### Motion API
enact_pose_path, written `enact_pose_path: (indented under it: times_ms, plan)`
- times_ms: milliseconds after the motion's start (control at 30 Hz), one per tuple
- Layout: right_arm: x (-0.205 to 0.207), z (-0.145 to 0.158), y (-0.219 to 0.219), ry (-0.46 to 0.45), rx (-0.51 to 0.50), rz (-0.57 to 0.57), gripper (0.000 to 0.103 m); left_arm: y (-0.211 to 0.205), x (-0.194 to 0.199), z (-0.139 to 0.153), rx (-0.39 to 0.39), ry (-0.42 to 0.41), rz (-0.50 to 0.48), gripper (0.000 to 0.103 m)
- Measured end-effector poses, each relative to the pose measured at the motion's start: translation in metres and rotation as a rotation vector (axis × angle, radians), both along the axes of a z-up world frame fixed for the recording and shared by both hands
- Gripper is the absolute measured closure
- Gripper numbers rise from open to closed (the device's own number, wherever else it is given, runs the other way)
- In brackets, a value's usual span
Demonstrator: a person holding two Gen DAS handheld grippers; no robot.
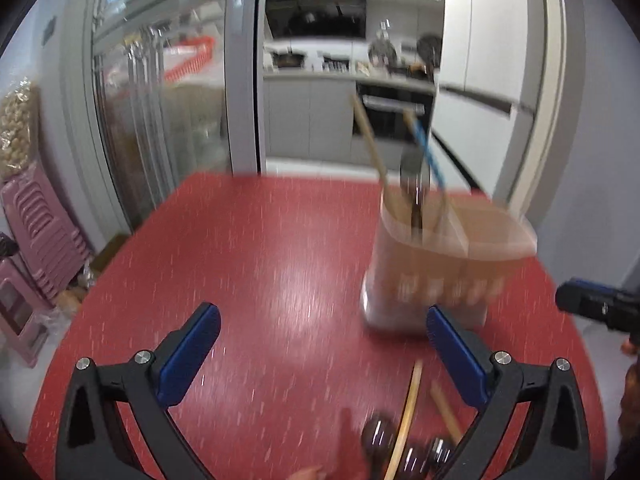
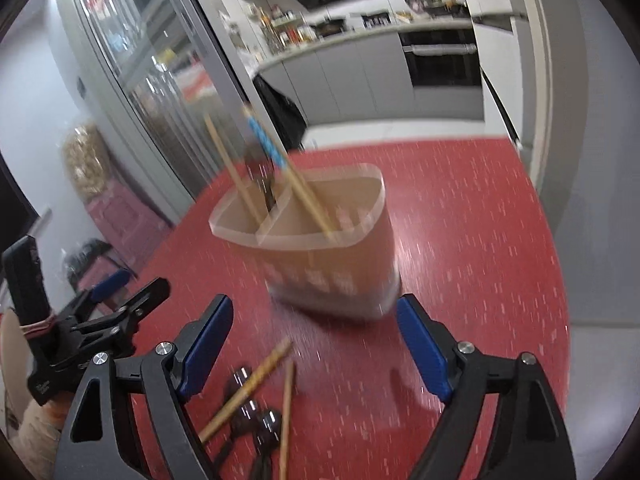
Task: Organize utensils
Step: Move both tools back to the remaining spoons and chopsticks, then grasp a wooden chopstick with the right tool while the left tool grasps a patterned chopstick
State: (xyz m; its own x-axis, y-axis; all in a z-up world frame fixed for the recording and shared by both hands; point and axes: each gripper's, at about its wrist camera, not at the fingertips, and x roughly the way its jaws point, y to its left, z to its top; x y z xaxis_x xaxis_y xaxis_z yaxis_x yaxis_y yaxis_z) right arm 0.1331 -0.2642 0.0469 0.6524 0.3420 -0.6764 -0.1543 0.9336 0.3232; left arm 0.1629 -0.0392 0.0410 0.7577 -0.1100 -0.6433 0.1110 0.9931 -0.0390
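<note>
Standing near the holder [image 2: 320,248], loose chopsticks [image 2: 248,388] lie between both wide, empty tools [image 2: 316,352].

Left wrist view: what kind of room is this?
Likely a home dining area opening onto a kitchen: a red table, an oven under a counter, and glass cabinet doors.

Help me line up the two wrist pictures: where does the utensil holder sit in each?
Left wrist: utensil holder stands right of centre on the red table.
Right wrist: it stands at centre.
Shared landmark: the blue-patterned chopstick sticking up from it.
</note>
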Motion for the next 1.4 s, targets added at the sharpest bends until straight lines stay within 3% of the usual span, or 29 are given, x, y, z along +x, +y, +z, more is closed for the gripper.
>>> enact_pose_path:
  times_ms: [167, 367, 600, 667, 933, 1233, 1267, 1400]
  plan:
    - [-0.023, -0.034, 0.007, 0.122, -0.035, -0.01, 0.017, 0.004, -0.027, -0.043, 0.039, 0.126, -0.042, 0.0]
    - [-0.05, -0.071, 0.021, 0.25, -0.078, -0.008, 0.017, -0.006, -0.057, -0.082, 0.069, 0.214, -0.119, 0.0]
    - [-0.06, -0.081, 0.032, 0.295, -0.118, 0.004, 0.019, -0.027, -0.062, -0.099, 0.096, 0.241, -0.164, 0.0]
    - [-0.062, -0.082, 0.035, 0.297, -0.137, 0.012, 0.025, -0.029, -0.063, -0.105, 0.089, 0.259, -0.168, 0.0]
    - [-0.055, -0.09, 0.055, 0.319, -0.197, 0.053, 0.044, -0.023, -0.058, -0.107, 0.085, 0.277, -0.164, 0.003]
    - [-0.047, -0.096, 0.088, 0.304, -0.401, 0.097, 0.062, -0.02, -0.055, -0.093, 0.096, 0.271, -0.194, 0.004]
    - [-0.046, -0.096, 0.09, 0.308, -0.407, 0.102, 0.064, -0.022, -0.055, -0.092, 0.097, 0.27, -0.204, 0.009]
    - [-0.042, -0.096, 0.094, 0.327, -0.401, 0.118, 0.073, -0.031, -0.047, -0.09, 0.108, 0.282, -0.23, 0.01]
